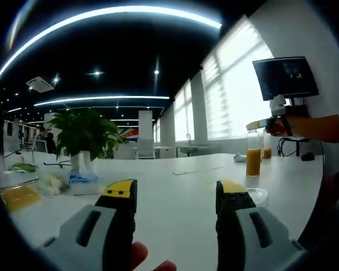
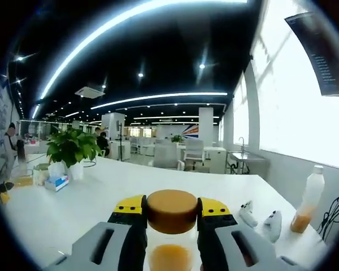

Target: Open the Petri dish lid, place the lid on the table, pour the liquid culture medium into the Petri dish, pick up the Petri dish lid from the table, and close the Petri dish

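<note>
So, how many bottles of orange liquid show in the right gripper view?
2: the capped bottle in the right claw; the far bottle on the table, right edge. Others may be hidden.

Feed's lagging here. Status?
Left gripper open, empty. Right gripper shut on bottle, lifted. Dish on table; path clear.

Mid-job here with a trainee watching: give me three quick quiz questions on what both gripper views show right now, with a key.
1. True or false: the left gripper has nothing between its jaws.
2. What does the right gripper hold?
A) a tissue pack
B) a bottle of orange liquid by its cap
C) a Petri dish lid
3. In the left gripper view, what lies on the white table just past the right-hand jaw?

Key:
1. True; the jaws stand apart over bare table.
2. B.
3. The clear Petri dish; whether its lid is on cannot be told.
</note>
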A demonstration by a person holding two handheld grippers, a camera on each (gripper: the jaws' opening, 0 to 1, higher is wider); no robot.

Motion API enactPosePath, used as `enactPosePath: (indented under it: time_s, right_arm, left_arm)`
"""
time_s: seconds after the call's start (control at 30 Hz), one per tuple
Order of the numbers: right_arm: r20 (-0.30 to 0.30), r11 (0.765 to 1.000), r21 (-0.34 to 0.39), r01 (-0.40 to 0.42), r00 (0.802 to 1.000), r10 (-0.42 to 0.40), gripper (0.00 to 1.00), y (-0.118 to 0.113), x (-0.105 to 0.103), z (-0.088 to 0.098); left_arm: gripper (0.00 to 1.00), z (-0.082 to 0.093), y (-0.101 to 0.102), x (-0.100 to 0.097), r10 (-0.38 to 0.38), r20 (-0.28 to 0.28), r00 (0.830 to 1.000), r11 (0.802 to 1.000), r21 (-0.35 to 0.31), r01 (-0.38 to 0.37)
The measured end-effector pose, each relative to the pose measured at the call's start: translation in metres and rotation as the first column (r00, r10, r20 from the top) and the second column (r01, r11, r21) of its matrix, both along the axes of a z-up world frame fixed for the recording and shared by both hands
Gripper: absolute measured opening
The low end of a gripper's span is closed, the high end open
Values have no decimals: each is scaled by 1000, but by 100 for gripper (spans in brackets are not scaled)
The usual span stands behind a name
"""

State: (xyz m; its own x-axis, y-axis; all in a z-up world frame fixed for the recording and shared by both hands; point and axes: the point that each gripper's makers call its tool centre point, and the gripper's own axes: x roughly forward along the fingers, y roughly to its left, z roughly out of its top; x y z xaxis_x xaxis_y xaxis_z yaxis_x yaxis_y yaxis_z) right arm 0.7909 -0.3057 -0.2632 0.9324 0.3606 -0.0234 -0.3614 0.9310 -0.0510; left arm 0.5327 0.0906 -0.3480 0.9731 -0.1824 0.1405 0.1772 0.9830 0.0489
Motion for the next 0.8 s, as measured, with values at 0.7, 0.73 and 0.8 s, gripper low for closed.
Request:
enactPosePath:
  time_s: [0.7, 0.73, 0.8]
  right_arm:
    - [119, 997, 77, -12, 993, 3, 30, -5, -37, 52]
    - [127, 996, 82, -16, 992, 5, 30, -6, -43, 55]
    - [142, 995, 93, -23, 990, 10, 30, -6, -53, 59]
  left_arm:
    - [48, 5, -3, 2, -6, 14, 1000, 1000, -5, 7]
    - [48, 5, -4, 2, -8, 14, 1000, 1000, -5, 8]
    - [48, 6, -5, 1, -10, 17, 1000, 1000, -5, 10]
